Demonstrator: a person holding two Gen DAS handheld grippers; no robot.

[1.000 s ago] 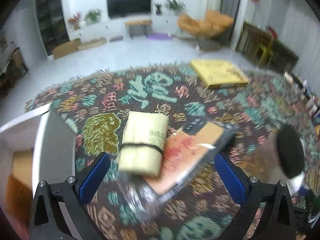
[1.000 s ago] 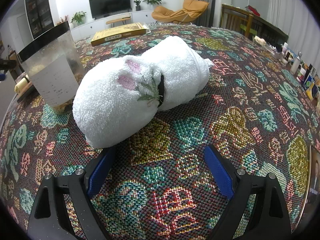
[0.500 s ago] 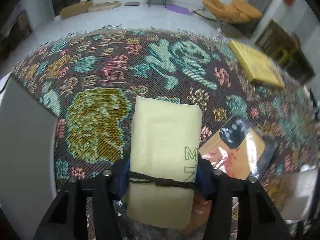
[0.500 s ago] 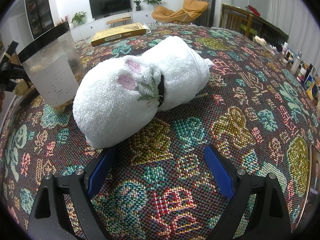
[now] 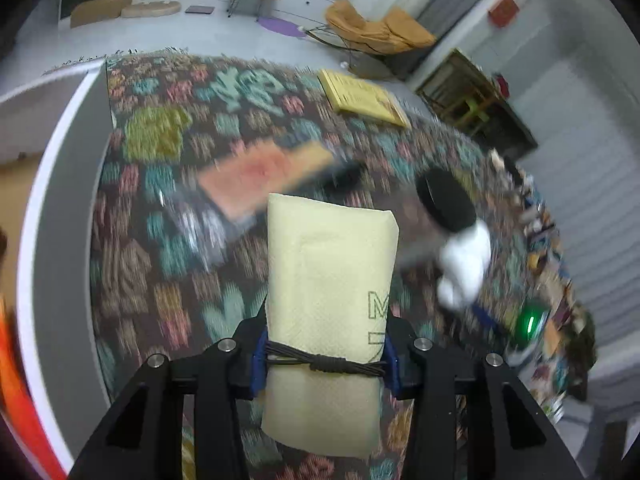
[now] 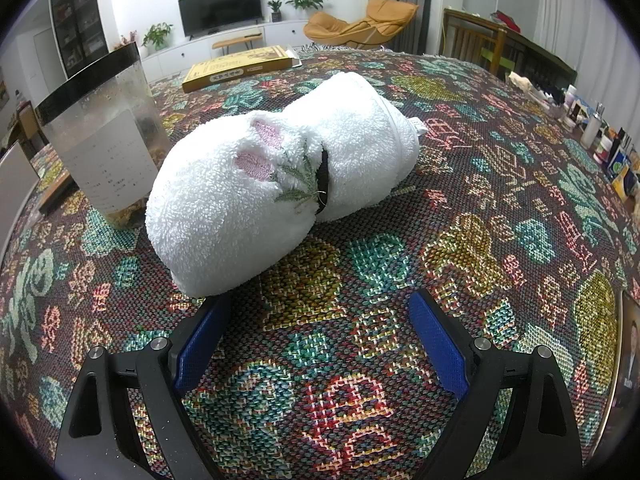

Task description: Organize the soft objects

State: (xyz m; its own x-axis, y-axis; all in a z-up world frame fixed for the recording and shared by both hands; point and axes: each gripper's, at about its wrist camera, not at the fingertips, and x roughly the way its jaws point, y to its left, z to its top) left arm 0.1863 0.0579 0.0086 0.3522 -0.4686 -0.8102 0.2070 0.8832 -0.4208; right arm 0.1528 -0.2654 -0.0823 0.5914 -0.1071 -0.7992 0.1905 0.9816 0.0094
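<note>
The left claw [image 5: 325, 360] was clamped on the yellow cloth bundle [image 5: 330, 280], lifted at frame centre. The right claw [image 6: 320, 344] stood apart below the white towel roll [image 6: 280, 184], untouched on the bench [image 6: 500, 208], so neither seemed stowed yet.

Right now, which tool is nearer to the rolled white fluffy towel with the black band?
Right. The right tool sits open just in front of the towel; the left tool is farther off, gripping a yellow cloth roll.
</note>
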